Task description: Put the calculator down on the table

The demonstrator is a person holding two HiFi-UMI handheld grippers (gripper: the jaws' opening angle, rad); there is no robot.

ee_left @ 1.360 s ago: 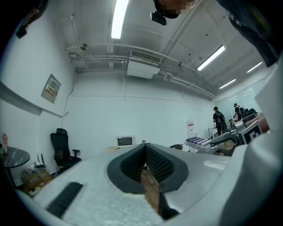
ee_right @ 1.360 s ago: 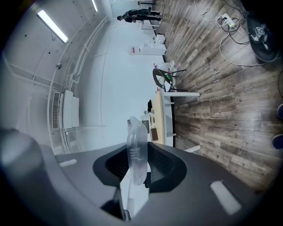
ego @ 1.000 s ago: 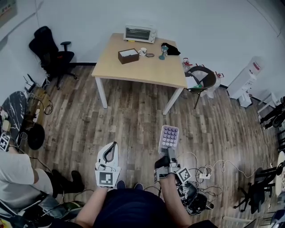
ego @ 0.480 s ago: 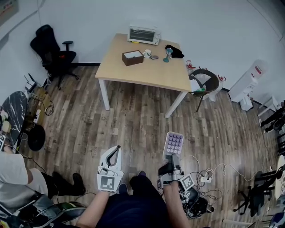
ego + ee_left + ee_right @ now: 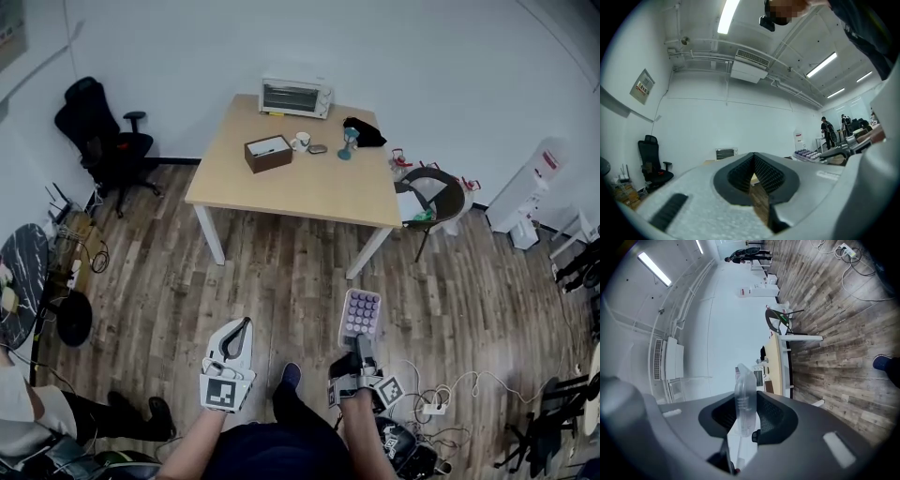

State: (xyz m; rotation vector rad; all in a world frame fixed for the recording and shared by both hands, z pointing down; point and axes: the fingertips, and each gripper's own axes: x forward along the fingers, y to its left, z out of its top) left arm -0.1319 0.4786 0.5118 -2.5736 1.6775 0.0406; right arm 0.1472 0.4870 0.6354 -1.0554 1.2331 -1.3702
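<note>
The calculator (image 5: 360, 313), white with purple keys, sticks out ahead of my right gripper (image 5: 359, 339), which is shut on its near end. In the right gripper view its clear edge (image 5: 744, 401) stands between the pads of that gripper (image 5: 745, 423). It hangs over the wooden floor, well short of the light wooden table (image 5: 309, 192), which also shows in the right gripper view (image 5: 776, 363). My left gripper (image 5: 242, 328) is level beside it, shut and empty, with its tips (image 5: 753, 156) meeting. The calculator (image 5: 806, 153) also shows to the right in the left gripper view.
On the table's far part stand a toaster oven (image 5: 295, 97), a brown box (image 5: 268, 153), a mug (image 5: 301, 142) and small items. A black office chair (image 5: 98, 141) is at the left, a round chair (image 5: 433, 192) by the table's right corner. Cables (image 5: 431, 405) lie at the lower right.
Both grippers and the view have been carried forward toward the table, which now looks nearer. The calculator stays in the right gripper. A shoe shows below between the grippers.
</note>
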